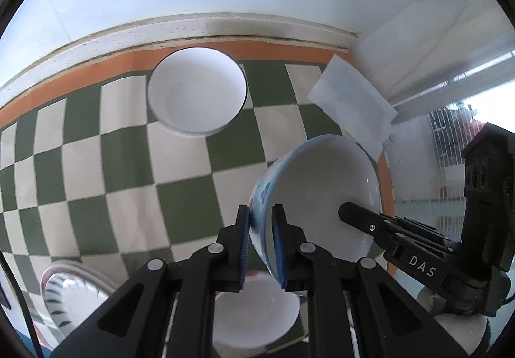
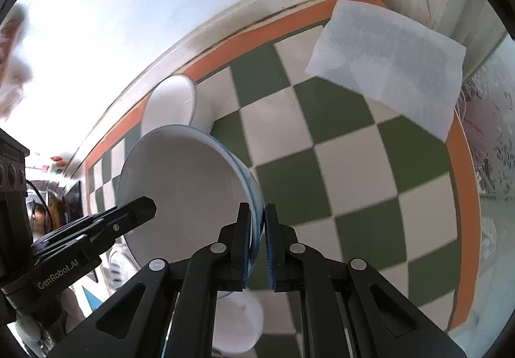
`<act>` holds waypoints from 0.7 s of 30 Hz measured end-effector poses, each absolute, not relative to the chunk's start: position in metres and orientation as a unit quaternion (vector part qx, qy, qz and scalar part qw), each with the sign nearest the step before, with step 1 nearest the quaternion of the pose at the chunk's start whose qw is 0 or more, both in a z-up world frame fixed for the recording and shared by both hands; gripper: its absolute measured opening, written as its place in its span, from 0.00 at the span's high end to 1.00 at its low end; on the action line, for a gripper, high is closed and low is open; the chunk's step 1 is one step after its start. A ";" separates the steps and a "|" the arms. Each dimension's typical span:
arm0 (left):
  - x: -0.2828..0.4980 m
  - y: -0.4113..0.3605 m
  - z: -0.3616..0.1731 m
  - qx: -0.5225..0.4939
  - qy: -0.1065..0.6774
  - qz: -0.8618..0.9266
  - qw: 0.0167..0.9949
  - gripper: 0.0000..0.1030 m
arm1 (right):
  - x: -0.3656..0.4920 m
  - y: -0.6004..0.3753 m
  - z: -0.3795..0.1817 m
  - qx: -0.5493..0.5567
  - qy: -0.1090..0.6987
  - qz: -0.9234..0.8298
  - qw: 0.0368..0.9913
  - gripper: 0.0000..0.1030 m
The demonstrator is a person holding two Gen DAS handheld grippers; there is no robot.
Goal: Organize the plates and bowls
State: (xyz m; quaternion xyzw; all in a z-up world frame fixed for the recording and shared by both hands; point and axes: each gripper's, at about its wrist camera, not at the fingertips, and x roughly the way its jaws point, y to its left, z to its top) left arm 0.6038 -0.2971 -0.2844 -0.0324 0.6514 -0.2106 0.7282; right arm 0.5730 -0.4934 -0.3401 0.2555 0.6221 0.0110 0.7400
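Observation:
A white bowl with a blue floral outside (image 1: 322,190) hangs tilted above the checked tablecloth (image 1: 106,165). My left gripper (image 1: 260,213) is shut on its near rim, one pad outside and one inside. In the right wrist view the same bowl (image 2: 186,184) has my right gripper (image 2: 257,210) shut on the opposite rim. Each gripper's black finger shows in the other's view, reaching into the bowl. A plain white bowl (image 1: 196,91) stands upright near the wall. Another white bowl (image 1: 254,316) sits directly under the lifted one, partly hidden by my fingers.
A striped dish on a clear plate (image 1: 70,300) lies at the lower left. A folded paper towel (image 2: 389,65) rests at the table's far right corner. The wall and its white ledge (image 1: 199,30) border the table's back edge.

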 end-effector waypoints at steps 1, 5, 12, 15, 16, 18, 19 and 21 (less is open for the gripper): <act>0.598 -0.292 -0.282 -0.035 0.651 -0.211 0.728 0.89 | 0.566 -0.489 -0.337 0.255 0.622 0.014 0.740 0.90; 0.574 -0.278 -0.280 -0.040 0.654 -0.216 0.724 0.89 | 0.533 -0.468 -0.323 0.249 0.624 0.020 0.740 0.90; 0.537 -0.259 -0.294 -0.045 0.668 -0.218 0.710 0.89 | 0.491 -0.442 -0.327 0.233 0.640 0.024 0.732 0.90; 0.525 -0.255 -0.304 -0.040 0.678 -0.217 0.701 0.89 | 0.478 -0.436 -0.335 0.232 0.649 0.024 0.724 0.90; 0.523 -0.255 -0.306 -0.039 0.681 -0.216 0.699 0.89 | 0.473 -0.435 -0.339 0.233 0.652 0.024 0.722 0.90; 0.517 -0.255 -0.313 -0.029 0.686 -0.215 0.695 0.89 | 0.465 -0.432 -0.346 0.234 0.657 0.023 0.716 0.90; 0.515 -0.256 -0.316 -0.024 0.688 -0.214 0.693 0.89 | 0.464 -0.432 -0.350 0.234 0.659 0.023 0.714 0.90; 0.510 -0.257 -0.321 -0.011 0.693 -0.212 0.689 0.89 | 0.461 -0.430 -0.355 0.234 0.663 0.022 0.710 0.90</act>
